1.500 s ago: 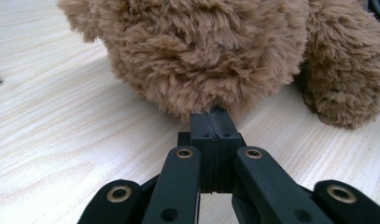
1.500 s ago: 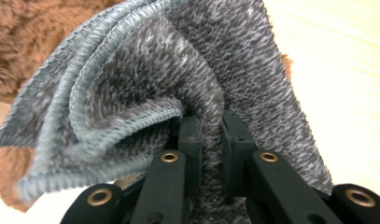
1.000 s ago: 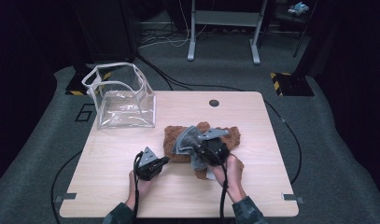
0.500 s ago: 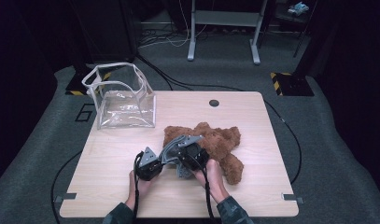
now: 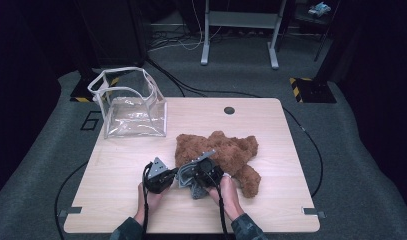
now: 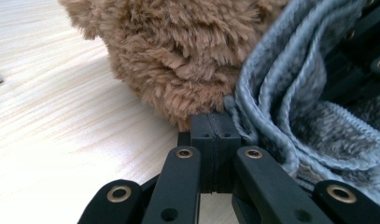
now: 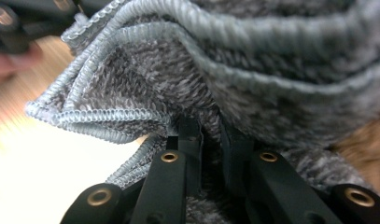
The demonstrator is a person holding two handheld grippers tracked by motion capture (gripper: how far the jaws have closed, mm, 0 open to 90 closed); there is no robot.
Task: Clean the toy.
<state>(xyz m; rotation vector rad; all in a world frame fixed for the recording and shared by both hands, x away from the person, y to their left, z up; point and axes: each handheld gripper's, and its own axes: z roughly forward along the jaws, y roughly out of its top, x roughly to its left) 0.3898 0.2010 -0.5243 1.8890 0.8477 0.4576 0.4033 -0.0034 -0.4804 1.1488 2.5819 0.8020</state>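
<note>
A brown plush bear (image 5: 226, 150) lies on the wooden table (image 5: 271, 125), right of centre. At its front left side my right gripper (image 5: 191, 184) is shut on a bunched grey knitted cloth (image 5: 195, 190). The right gripper view has the cloth (image 7: 178, 70) folded over the nearly closed jaws of the right gripper (image 7: 211, 130), with a strip of bear fur (image 7: 365, 140) at the right. My left gripper (image 5: 176, 176) lies just left of it, shut, jaws flush together. Its tip (image 6: 214, 123) touches the bear's fur (image 6: 178, 51), and the cloth's hem (image 6: 290, 93) runs along its right side.
A clear plastic bag (image 5: 133, 107) with a white rim stands open at the table's back left corner. A round cable hole (image 5: 229, 110) sits near the back edge. Cables trail from both grippers over the front edge.
My right gripper has come down and leftward off the bear with the grey cloth, and now rests next to the left gripper. The left gripper has stayed put.
</note>
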